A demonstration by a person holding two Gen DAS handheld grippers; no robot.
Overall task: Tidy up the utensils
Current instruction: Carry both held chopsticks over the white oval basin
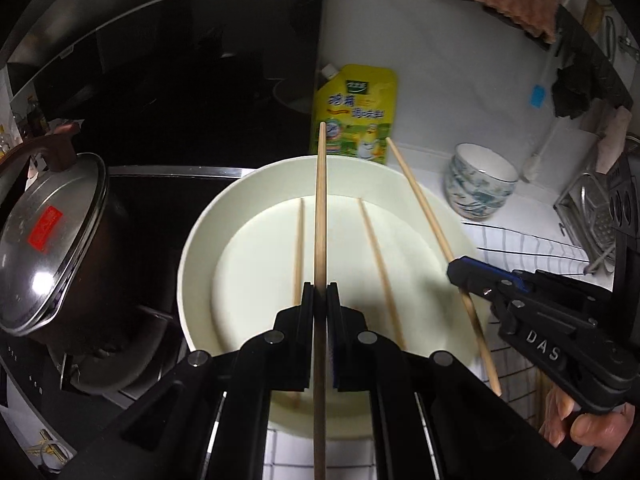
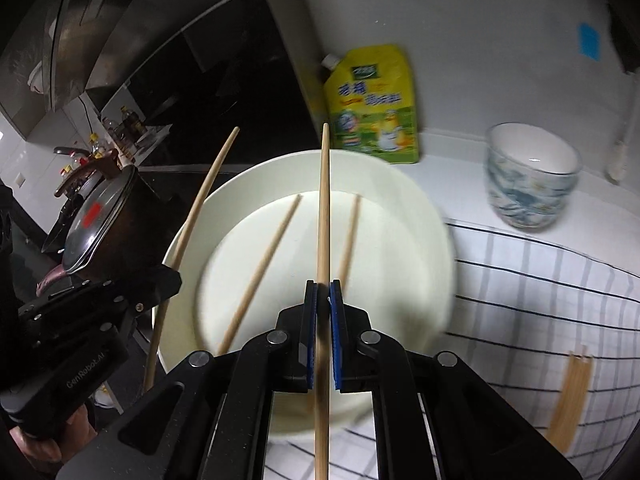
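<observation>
Both grippers are each clamped on one chopstick: left gripper (image 1: 320,292) and right gripper (image 2: 323,290), over the white plate (image 1: 192,240) holding two more chopsticks (image 1: 298,248).

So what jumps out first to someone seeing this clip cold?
Each pair of tongs is shut on one wooden chopstick: the left tongs grip one chopstick, the right tongs another chopstick, both above a big white plate in the middle. Two loose chopsticks lie in the plate, with a yellow pouch behind it and a lidded pot to the left.
</observation>
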